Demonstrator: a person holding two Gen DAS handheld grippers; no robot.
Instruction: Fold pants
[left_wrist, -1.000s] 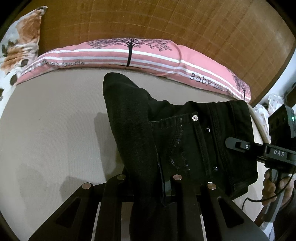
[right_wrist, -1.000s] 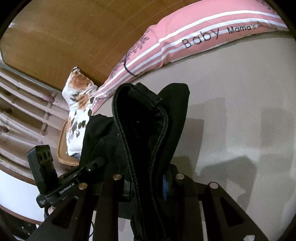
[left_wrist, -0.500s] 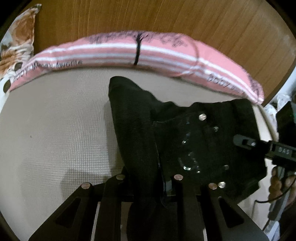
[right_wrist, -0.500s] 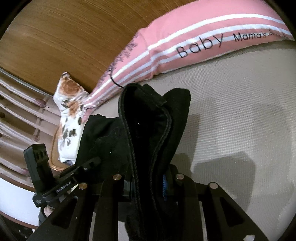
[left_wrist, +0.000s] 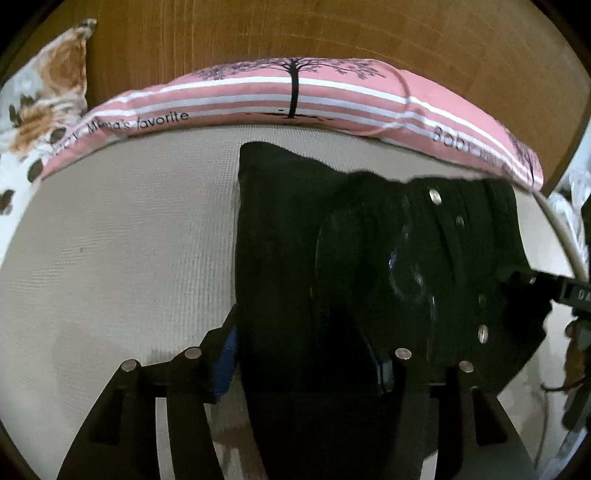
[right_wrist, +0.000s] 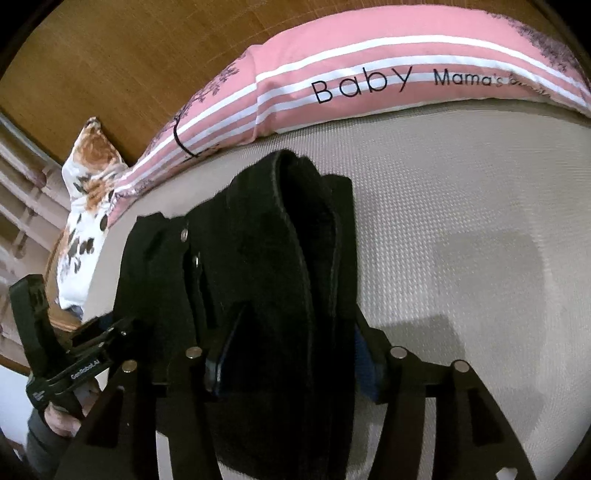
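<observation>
- Left gripper (left_wrist: 303, 365): jaws opening, about half wide. Folded pants (left_wrist: 332, 258) lie between them; blue pad on one side stands clear of the cloth, so no pinch now.
- Right gripper (right_wrist: 295, 365): jaws opening likewise, the pants' bunched edge (right_wrist: 291, 266) between them, pads apart from it as far as visible.
- Pants: black denim, folded stack lying on the bed (left_wrist: 118, 266), waistband with rivets toward the right gripper's side, far end near the bolster (left_wrist: 295, 99).
- Handling, judged: soft but thick; layered denim holds a crease, fairly heavy for cloth, not slippery, not fragile. Rivets and seams are the stiff spots.
- Best hold, judged: at the folded edge, through all layers, one gripper at each corner, so the layers do not slide apart.
- Surface: beige woven bed cover, flat, grippy texture.
- Room: pink striped bolster along a wooden headboard (left_wrist: 332, 33); floral pillow (left_wrist: 40, 99) at one corner.
</observation>
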